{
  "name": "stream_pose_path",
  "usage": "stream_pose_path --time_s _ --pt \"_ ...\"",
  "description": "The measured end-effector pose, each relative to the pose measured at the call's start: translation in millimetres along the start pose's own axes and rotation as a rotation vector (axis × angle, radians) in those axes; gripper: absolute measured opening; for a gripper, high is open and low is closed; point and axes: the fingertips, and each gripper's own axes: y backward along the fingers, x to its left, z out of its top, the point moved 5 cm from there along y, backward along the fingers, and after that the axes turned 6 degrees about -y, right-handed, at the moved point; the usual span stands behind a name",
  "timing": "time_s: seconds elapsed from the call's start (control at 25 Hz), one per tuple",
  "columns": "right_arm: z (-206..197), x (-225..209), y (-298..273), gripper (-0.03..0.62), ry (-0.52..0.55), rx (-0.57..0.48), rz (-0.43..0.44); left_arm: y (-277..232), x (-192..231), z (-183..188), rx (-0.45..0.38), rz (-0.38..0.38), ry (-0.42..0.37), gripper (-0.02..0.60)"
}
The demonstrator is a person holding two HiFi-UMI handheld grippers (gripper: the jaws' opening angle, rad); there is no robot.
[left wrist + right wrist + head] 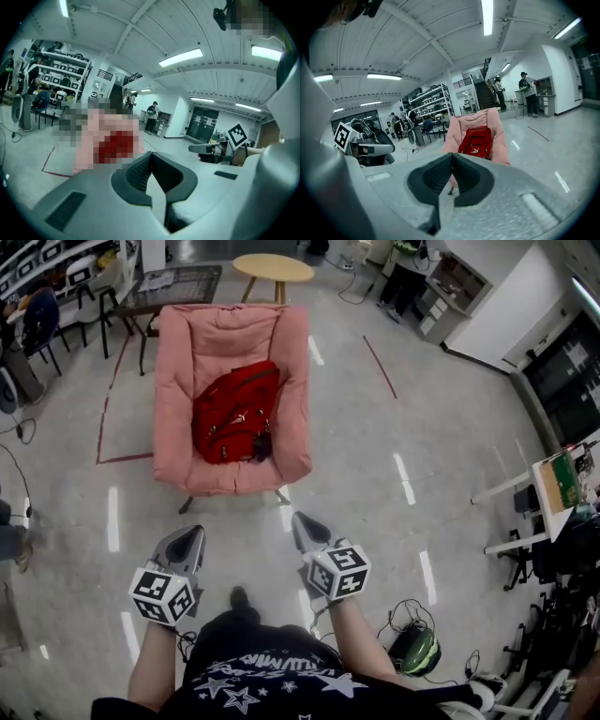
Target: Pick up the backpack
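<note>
A red backpack (234, 412) lies on the seat of a pink padded chair (292, 381) ahead of me; the right gripper view shows the backpack (476, 139) leaning on the chair (499, 136). In the left gripper view that spot is a mosaic patch. My left gripper (190, 533) and right gripper (298, 518) are held side by side over the floor, short of the chair's front edge. Both are shut with nothing between the jaws, left gripper (151, 153) and right gripper (452, 155) tips meeting.
A round wooden table (273, 267) and a dark table (178, 284) stand behind the chair. Red tape lines (379, 365) mark the grey floor. A green helmet (415, 650) with cables lies at my right, desks (553, 486) further right. People stand at the far shelves (425, 105).
</note>
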Motion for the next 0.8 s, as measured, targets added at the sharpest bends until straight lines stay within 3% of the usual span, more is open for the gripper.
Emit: stream_pose_path --time_s 0.16,0.4,0.64,0.8 --pt "10.5 -8.8 -16.3 0.000 -0.012 -0.011 -0.059 -18.2 23.8 8.1 0.008 -0.034 -0.010 0.008" --pt "16.5 -34.3 -32.3 0.000 -0.030 0.002 -0.108 -55.5 41.5 7.0 0.039 -0.077 0.048 0.008" --pt "35.1 -72.1 -84.2 0.000 -0.037 0.007 -0.070 -107.1 54.5 14.6 0.049 -0.056 0.055 0.008" --pt "65.6 -100.9 -131.7 0.000 -0.027 0.027 -0.002 -148.2 73.3 36.6 0.055 0.006 0.056 0.008"
